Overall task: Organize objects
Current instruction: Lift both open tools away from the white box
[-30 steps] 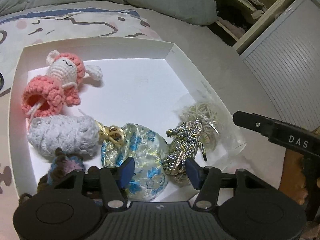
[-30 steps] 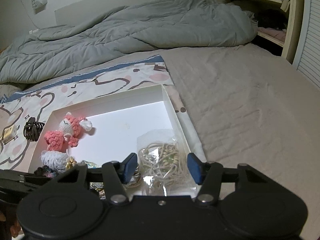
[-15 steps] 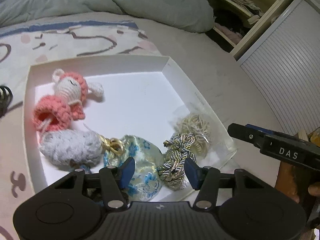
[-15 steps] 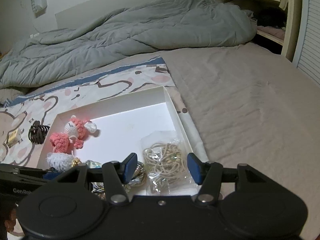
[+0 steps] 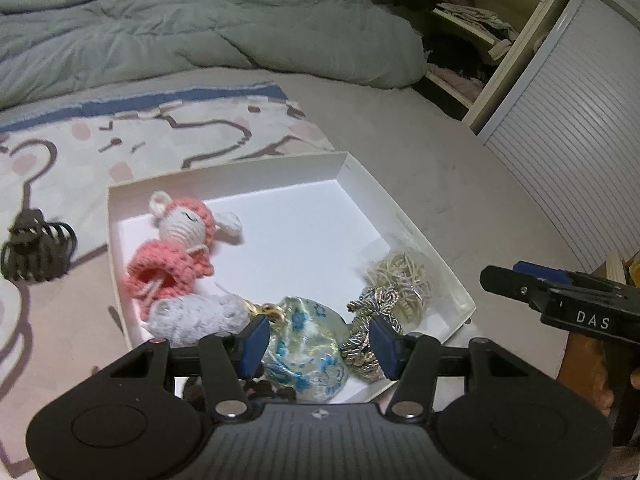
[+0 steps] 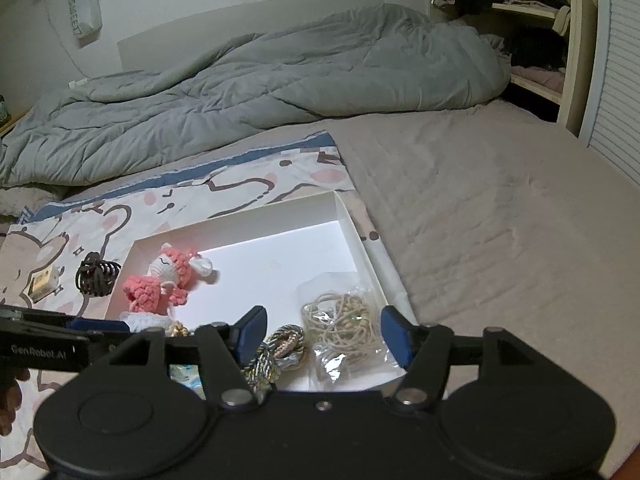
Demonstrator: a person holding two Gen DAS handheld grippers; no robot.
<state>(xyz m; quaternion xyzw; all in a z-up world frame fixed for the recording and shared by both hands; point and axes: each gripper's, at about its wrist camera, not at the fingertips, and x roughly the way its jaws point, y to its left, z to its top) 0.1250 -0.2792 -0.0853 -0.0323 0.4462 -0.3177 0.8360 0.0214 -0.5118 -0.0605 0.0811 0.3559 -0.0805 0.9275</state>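
Note:
A white shallow box (image 5: 360,184) lies on the bed. In it are a pink crochet doll (image 5: 176,244), a grey knitted piece (image 5: 196,318), a blue-flowered satin pouch (image 5: 308,340), a braided cord (image 5: 366,332) and a clear bag of beige cord (image 5: 404,276). The box (image 6: 352,224), the doll (image 6: 160,280) and the bag (image 6: 344,324) also show in the right wrist view. My left gripper (image 5: 318,342) is open and empty above the box's near edge. My right gripper (image 6: 324,338) is open and empty over the box's near right corner.
A dark hair claw (image 5: 36,246) lies on the patterned sheet left of the box; it also shows in the right wrist view (image 6: 96,274) next to a small tan packet (image 6: 42,284). A grey duvet (image 6: 260,92) is heaped behind. Shelves and a slatted door (image 5: 580,128) stand at the right.
Both grippers have drawn back and up from the box, so more of the bed shows. The hair claw has come into the left wrist view. Both stay open.

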